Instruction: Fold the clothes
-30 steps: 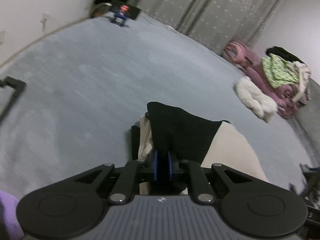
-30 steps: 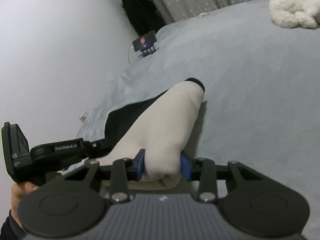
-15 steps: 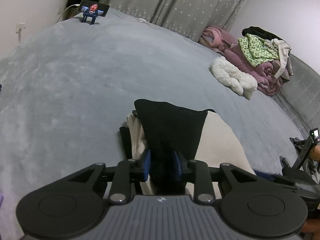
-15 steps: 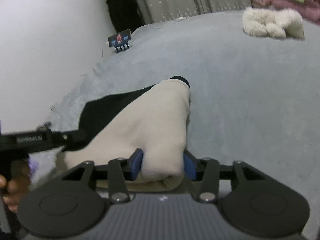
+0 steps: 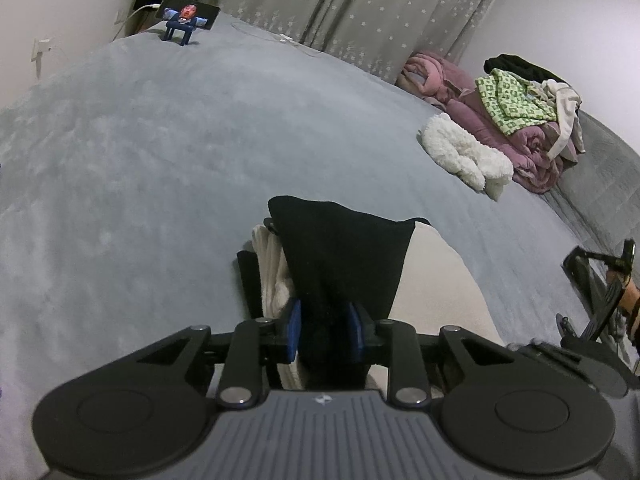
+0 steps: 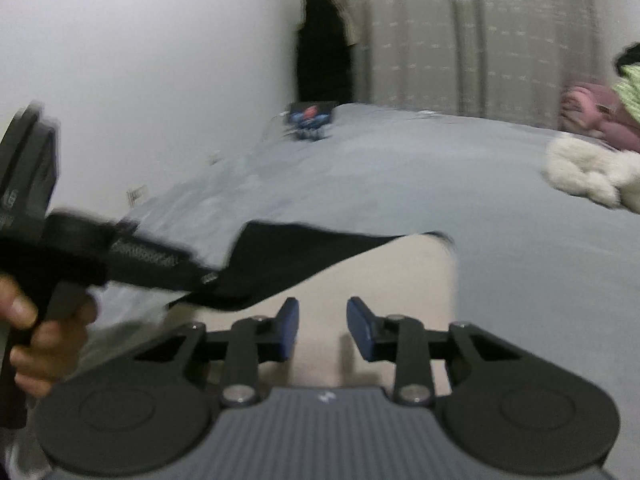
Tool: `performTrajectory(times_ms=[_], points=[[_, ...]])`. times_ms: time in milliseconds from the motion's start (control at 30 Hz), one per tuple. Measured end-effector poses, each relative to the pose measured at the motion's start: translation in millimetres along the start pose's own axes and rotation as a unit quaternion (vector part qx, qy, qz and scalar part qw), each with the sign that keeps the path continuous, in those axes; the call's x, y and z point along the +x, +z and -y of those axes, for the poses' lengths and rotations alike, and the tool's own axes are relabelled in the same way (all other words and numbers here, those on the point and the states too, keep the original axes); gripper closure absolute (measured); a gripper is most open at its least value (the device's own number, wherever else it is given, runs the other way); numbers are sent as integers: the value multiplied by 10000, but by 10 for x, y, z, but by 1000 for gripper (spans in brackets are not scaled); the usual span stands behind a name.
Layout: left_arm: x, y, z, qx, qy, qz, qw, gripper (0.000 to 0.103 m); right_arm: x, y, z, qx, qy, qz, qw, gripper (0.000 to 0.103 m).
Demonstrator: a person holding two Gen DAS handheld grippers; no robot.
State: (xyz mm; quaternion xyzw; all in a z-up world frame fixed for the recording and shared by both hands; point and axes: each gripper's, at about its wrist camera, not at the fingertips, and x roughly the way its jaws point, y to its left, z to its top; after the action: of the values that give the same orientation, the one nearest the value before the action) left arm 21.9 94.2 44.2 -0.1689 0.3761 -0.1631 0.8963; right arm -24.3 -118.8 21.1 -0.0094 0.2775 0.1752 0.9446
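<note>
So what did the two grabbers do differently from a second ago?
The right gripper let go: it was squeezing the cream part of the garment, and now its jaws stand open above it. The left gripper stayed clamped on the black part, with the garment still on the grey bed.

Folded garment on bed at six o'clock, clamped in left gripper. Right gripper over same garment, jaws apart. Phone on stand at eleven o'clock, far edge. Fluffy throw at two o'clock, clothes heap just behind.
</note>
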Motion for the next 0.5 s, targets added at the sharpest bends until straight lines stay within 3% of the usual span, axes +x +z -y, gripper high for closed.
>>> performTrajectory(times_ms=[100, 233, 267, 333, 400, 500], points=[[11, 23, -25, -21, -30, -19, 10000, 77, 110, -49, -265, -348, 191, -76, 9992, 75], [15, 114, -56, -39, -109, 149, 9998, 76, 250, -116, -470, -642, 109, -294, 9974, 74], [17, 141, -45, 23, -61, 282, 9996, 73, 274, -125, -493, -659, 100, -330, 9972, 74], [59, 174, -21, 165, 188, 486, 9985, 57, 298, -115, -505, -586, 139, -370, 9975, 74], [135, 197, -12, 284, 443, 592, 9969, 57, 323, -122, -531, -570, 147, -386, 9975, 74], [303, 173, -127, 16, 461, 268, 9986, 60, 335, -139, -539, -606, 129, -385, 9973, 74]])
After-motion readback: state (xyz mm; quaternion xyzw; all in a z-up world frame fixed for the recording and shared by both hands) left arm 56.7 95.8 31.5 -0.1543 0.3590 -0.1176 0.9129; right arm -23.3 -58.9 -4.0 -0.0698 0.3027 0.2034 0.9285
